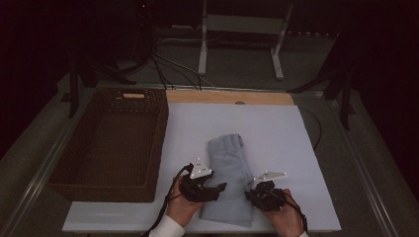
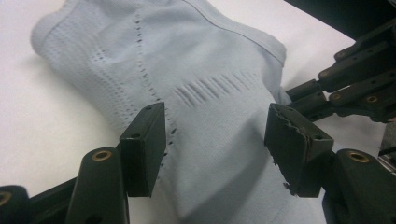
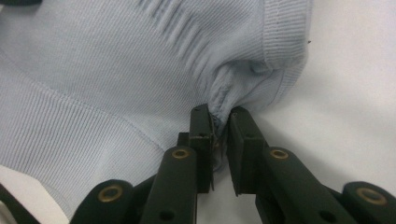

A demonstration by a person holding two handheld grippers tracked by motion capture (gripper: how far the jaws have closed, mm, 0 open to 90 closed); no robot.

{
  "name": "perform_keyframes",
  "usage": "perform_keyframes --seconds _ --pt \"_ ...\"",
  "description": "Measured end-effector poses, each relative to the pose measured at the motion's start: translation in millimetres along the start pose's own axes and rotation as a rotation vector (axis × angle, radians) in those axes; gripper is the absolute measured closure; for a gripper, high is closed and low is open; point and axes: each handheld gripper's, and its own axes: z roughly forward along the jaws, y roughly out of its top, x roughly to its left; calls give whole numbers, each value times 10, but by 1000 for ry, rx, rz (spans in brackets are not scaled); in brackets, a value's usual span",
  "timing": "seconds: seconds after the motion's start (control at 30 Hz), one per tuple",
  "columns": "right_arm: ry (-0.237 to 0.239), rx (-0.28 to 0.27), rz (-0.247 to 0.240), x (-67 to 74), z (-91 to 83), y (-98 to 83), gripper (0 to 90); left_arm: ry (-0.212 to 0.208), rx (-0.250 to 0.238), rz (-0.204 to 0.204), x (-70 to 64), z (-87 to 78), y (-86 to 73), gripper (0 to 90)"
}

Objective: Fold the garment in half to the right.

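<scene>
The right gripper (image 3: 219,116) is clenched on a pinch of the light-blue folded garment (image 1: 227,173) at its edge; the left gripper (image 2: 217,135) hovers released over it. The garment lies on the white table (image 1: 281,133), beside a brown wicker basket (image 1: 69,168).

Dim lab or recording studio. White board (image 1: 276,133) laid on a table (image 1: 29,163) with raised metal edging, a wicker basket (image 1: 113,143) on it; black stands (image 1: 74,74) and cables (image 1: 168,69) crowd the grey floor behind. White frame legs (image 1: 242,29) stand farther back, dark surroundings.
</scene>
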Motion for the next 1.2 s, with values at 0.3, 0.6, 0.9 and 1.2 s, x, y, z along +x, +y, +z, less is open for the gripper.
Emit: perform_keyframes --seconds 0.3,0.6,0.9,1.2 --pt "0 -6 -10 -16 -63 -32 816 -18 42 -9 68 -52 -105 408" --pt "-13 -11 -13 -50 -96 -47 814 -72 66 1 -11 23 -134 408" --pt "-22 -19 -12 -162 -133 -70 802 -100 71 9 -114 105 -139 402" --pt "-89 -26 -9 -259 -125 -38 805 -126 80 35 -232 190 -122 395"
